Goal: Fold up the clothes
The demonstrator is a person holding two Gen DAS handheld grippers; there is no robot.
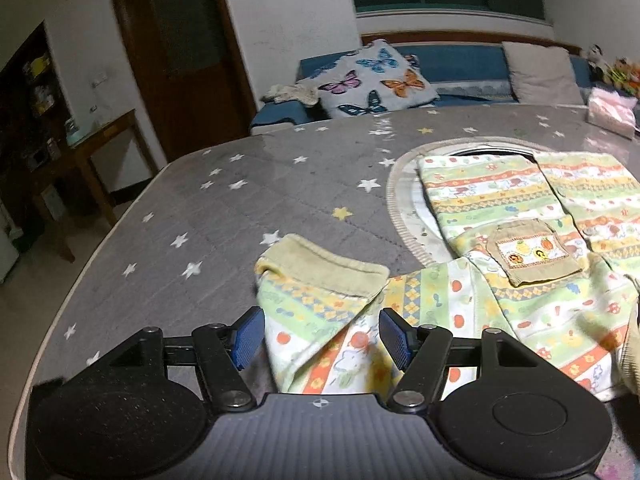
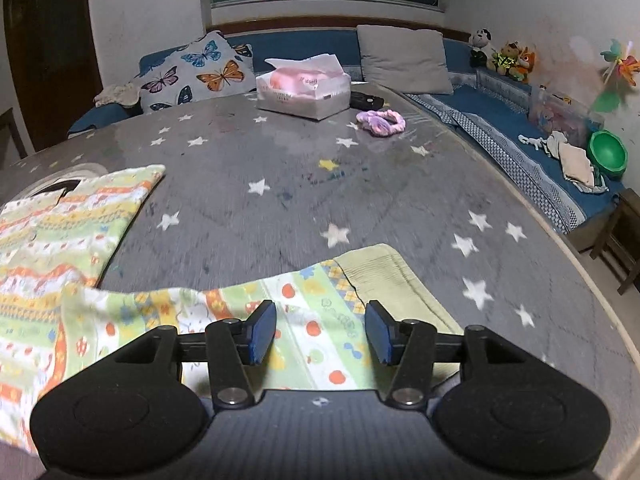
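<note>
- Left gripper (image 1: 320, 334) is hanging over one trouser leg (image 1: 320, 300) of the kids' patterned pants (image 1: 500, 300), jaws standing apart, blue pads not pressing the cloth.
- Right gripper (image 2: 321, 330) is doing the same over the other leg (image 2: 320, 308), also unclamped, near its ribbed cuff (image 2: 384, 276).
- Pants are lying spread out on the grey star-print table (image 2: 360, 184).
- Further back, a tissue pack (image 2: 302, 86) and purple scrunchie (image 2: 380, 120) are sitting near the butterfly pillow (image 2: 192, 74).
</note>
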